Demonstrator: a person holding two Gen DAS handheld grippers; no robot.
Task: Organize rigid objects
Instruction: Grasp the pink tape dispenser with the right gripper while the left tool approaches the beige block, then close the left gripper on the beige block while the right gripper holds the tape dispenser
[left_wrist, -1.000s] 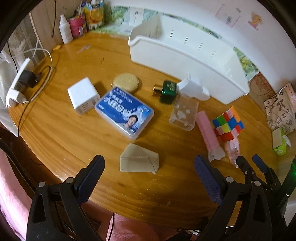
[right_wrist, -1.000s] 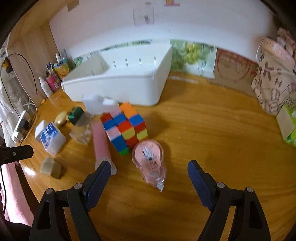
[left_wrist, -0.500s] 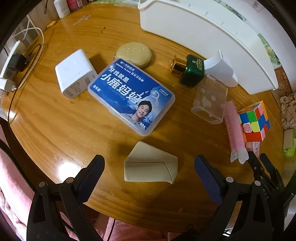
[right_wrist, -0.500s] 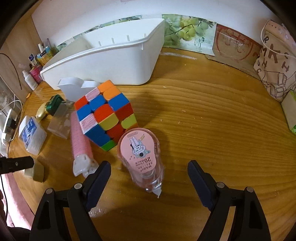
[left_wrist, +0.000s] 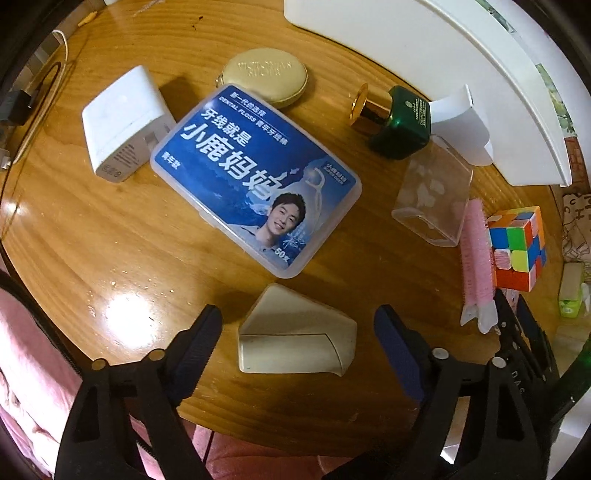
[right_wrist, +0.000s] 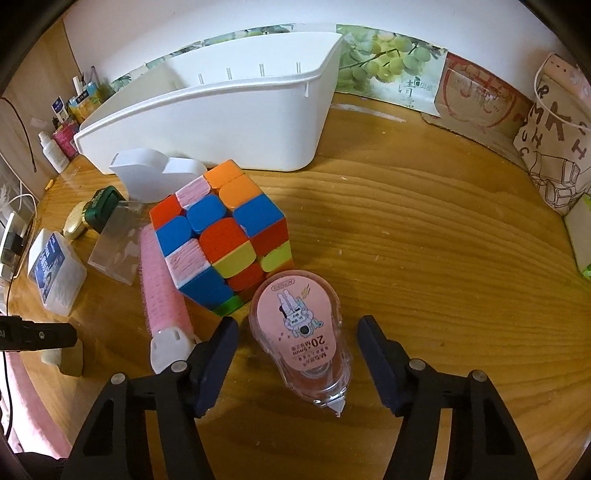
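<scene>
My left gripper (left_wrist: 297, 336) is open, its fingers either side of a beige wedge-shaped case (left_wrist: 295, 334) lying on the wooden table (left_wrist: 92, 240). My right gripper (right_wrist: 297, 349) is open, straddling a pink correction-tape dispenser (right_wrist: 301, 336). A colourful puzzle cube (right_wrist: 221, 236) sits just beyond it, beside a pink hair roller (right_wrist: 162, 288). A blue dental floss box (left_wrist: 256, 177), white charger (left_wrist: 123, 123), gold compact (left_wrist: 266, 75), green bottle (left_wrist: 400, 120) and clear spray bottle (left_wrist: 434, 192) lie around. A white bin (right_wrist: 207, 118) stands behind.
Small bottles and boxes (right_wrist: 62, 129) line the far left wall. A printed bag (right_wrist: 554, 140) and a green carton (right_wrist: 583, 240) stand at the right. A power strip with cables (right_wrist: 11, 240) lies at the left table edge.
Both grippers have moved down and forward: the left now brackets the beige case, the right now brackets the tape dispenser. Both stay open.
</scene>
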